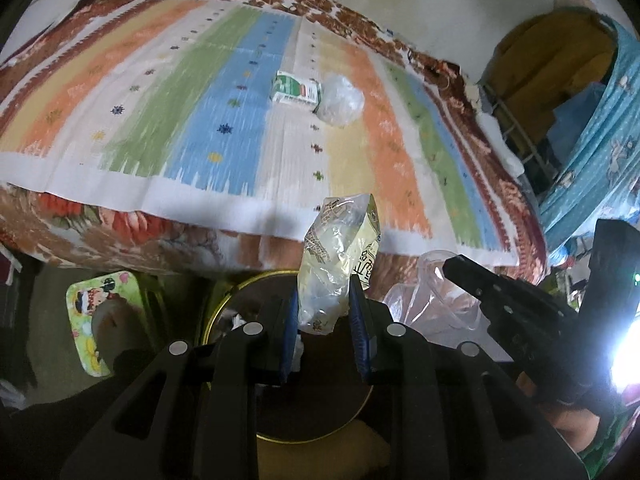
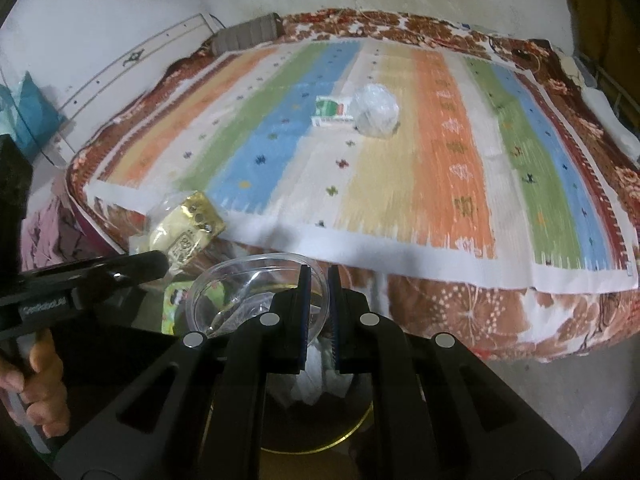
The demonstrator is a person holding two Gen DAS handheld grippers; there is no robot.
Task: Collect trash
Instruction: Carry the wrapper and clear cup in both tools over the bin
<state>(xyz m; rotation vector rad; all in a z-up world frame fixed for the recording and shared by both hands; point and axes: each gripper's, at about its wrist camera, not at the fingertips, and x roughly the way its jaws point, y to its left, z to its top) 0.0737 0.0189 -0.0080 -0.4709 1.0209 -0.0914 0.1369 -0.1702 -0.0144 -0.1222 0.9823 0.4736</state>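
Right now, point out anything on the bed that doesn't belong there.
Two bits of litter lie mid-blanket: a small green-and-white carton on its side and a crumpled clear plastic wad touching it. Everything else on the bed looks ordinary.

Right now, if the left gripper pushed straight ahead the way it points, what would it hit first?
Probably the bed edge. The left gripper, shut on a yellow snack wrapper, hangs over the round bin; the mattress side rises just beyond, though depth is unclear.

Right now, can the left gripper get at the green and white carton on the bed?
Probably not yet. The left gripper is shut on a yellow snack bag above the bin. The green and white carton lies uncovered, touching a crumpled clear plastic.
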